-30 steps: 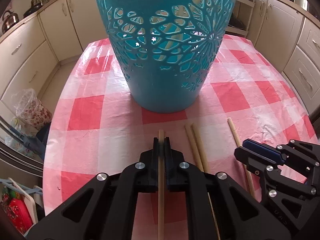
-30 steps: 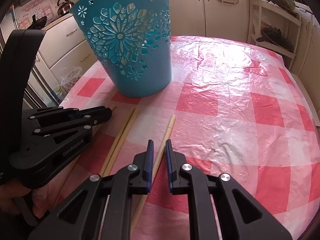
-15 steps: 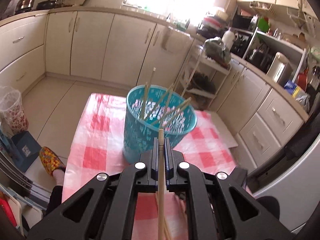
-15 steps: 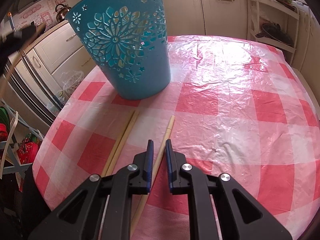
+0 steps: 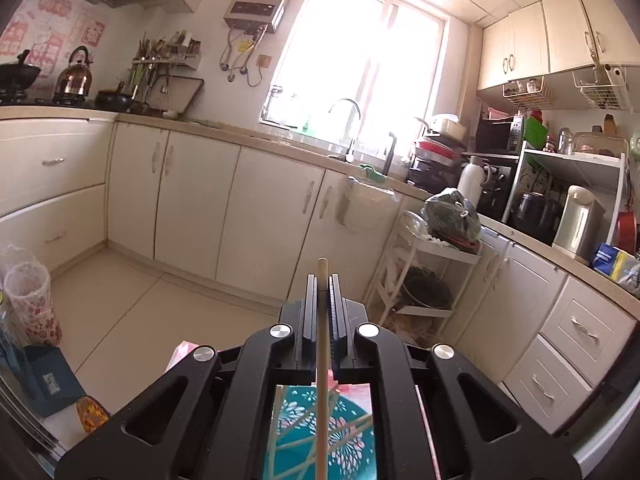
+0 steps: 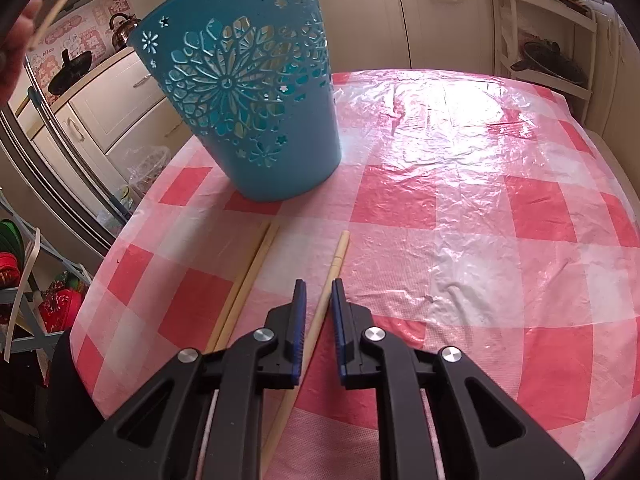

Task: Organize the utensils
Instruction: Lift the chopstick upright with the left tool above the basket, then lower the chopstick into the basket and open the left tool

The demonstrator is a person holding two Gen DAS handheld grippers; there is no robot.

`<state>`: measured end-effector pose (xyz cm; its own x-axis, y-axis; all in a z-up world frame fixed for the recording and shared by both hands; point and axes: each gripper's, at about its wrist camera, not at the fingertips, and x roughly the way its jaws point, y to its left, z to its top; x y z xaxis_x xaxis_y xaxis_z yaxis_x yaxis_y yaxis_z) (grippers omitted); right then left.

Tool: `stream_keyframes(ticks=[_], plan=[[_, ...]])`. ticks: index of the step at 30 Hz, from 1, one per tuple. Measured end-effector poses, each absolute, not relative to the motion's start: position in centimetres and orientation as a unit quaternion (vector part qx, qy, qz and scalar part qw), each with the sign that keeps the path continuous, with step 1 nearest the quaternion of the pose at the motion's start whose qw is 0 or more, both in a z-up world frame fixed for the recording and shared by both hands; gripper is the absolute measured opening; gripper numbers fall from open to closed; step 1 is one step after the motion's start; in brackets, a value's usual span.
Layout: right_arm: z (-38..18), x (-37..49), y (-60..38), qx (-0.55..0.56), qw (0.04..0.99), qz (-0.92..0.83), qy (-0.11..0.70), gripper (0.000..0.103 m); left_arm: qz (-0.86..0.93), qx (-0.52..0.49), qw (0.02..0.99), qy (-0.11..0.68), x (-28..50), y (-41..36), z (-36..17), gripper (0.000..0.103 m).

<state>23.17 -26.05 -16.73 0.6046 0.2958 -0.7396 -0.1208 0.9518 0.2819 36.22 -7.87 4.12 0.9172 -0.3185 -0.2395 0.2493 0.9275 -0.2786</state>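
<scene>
Several chopsticks already leaned inside the teal basket, and three more lay on the checked cloth near its base. The left gripper pinched one pale chopstick, seemingly above the basket. The right gripper stood narrowly parted astride the nearest one, its jaws having just been opening and not pressing it.

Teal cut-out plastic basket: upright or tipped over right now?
Upright. The teal cut-out plastic basket stands on its base on the red-checked tablecloth, rim uppermost; the left wrist view looks down into its open top.
</scene>
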Motion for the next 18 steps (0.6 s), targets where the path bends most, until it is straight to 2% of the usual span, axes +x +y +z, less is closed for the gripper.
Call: stream_keyframes(ticks=[8,18], plan=[[-16.6,23.2,-26.5,0.116,0.888,0.123,0.428,0.017,-0.095,-0.131,0.980,0.118,39.5,-8.4,1.8,0.005],[-16.5,23.2,-27.1,0.126,0.885,0.127,0.429,0.017,-0.091,-0.116,0.982,0.117,39.3,-8.8,0.0,0.005]])
